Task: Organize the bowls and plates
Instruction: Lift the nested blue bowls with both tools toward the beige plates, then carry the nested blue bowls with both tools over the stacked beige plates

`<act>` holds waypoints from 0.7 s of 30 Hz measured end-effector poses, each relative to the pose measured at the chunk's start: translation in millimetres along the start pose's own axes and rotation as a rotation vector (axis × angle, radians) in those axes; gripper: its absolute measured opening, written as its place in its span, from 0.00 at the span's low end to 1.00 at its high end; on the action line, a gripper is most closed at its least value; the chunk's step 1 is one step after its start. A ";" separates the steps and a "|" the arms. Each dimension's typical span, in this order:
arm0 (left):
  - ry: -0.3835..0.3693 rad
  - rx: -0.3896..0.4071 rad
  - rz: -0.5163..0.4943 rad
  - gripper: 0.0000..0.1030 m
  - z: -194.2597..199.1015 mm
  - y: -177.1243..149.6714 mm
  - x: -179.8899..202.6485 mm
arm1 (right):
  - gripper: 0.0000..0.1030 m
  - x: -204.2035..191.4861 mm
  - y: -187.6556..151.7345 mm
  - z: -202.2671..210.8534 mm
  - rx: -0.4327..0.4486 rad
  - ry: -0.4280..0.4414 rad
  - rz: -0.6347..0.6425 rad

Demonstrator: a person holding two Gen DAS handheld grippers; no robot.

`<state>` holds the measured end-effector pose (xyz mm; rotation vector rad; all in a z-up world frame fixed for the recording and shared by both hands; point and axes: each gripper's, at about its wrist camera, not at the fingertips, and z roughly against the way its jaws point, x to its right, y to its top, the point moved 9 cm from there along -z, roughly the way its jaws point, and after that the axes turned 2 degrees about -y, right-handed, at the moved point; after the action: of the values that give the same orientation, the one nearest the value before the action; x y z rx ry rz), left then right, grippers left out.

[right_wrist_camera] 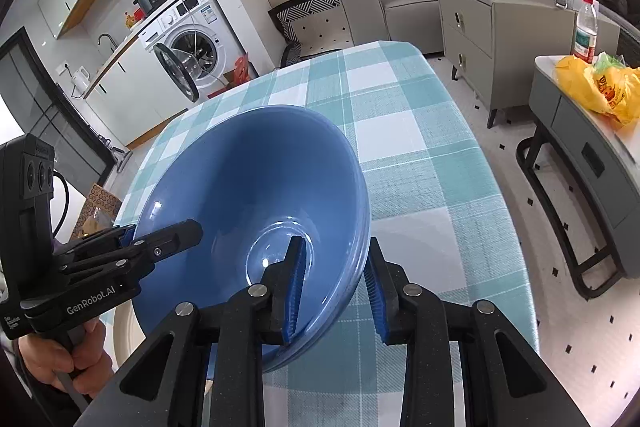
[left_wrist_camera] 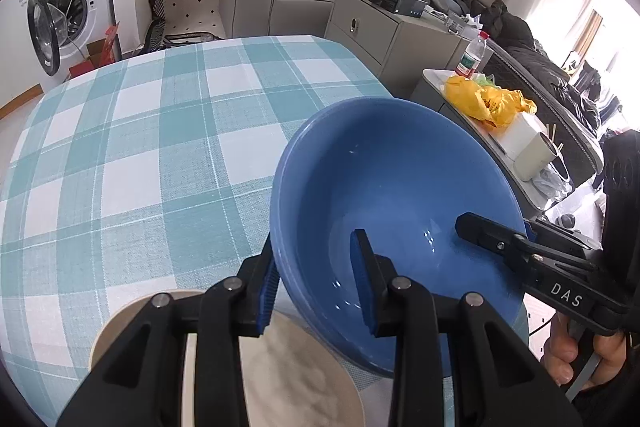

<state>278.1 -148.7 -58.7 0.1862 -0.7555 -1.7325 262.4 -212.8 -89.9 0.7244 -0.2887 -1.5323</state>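
A blue bowl [left_wrist_camera: 396,187] is held tilted above the checked table [left_wrist_camera: 160,131]. My left gripper [left_wrist_camera: 318,291] straddles its near-left rim, one finger inside and one outside, with the pads a little apart from the wall. My right gripper [right_wrist_camera: 336,291] straddles the opposite rim of the bowl [right_wrist_camera: 256,183] the same way; it also shows in the left wrist view [left_wrist_camera: 492,231]. The left gripper shows in the right wrist view [right_wrist_camera: 168,239]. In the right wrist view the rim looks doubled, as if two bowls are stacked. A beige plate [left_wrist_camera: 304,367] lies on the table under the bowl.
The table's right edge [right_wrist_camera: 496,187] drops to a tiled floor. A side table [right_wrist_camera: 580,115] with a yellow bag [right_wrist_camera: 600,87] and a water bottle [right_wrist_camera: 586,27] stands to the right. A grey cabinet [right_wrist_camera: 480,27], a sofa and a washing machine [right_wrist_camera: 192,51] stand beyond.
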 end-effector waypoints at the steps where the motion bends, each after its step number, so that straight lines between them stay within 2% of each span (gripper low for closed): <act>1: -0.002 0.002 0.000 0.31 1.2 -0.2 2.0 | 0.29 0.8 -0.3 2.4 0.001 -0.003 0.000; 10: -0.005 0.026 -0.018 0.31 17.1 1.5 18.9 | 0.29 5.4 -0.3 30.1 0.024 -0.016 -0.003; 21: 0.008 0.066 -0.035 0.31 47.3 1.8 27.6 | 0.29 -7.0 -0.8 63.2 0.045 -0.022 0.019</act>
<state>247.7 -155.9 -13.7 0.2528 -0.8090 -1.7400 223.7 -221.5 -40.2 0.7384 -0.3464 -1.5210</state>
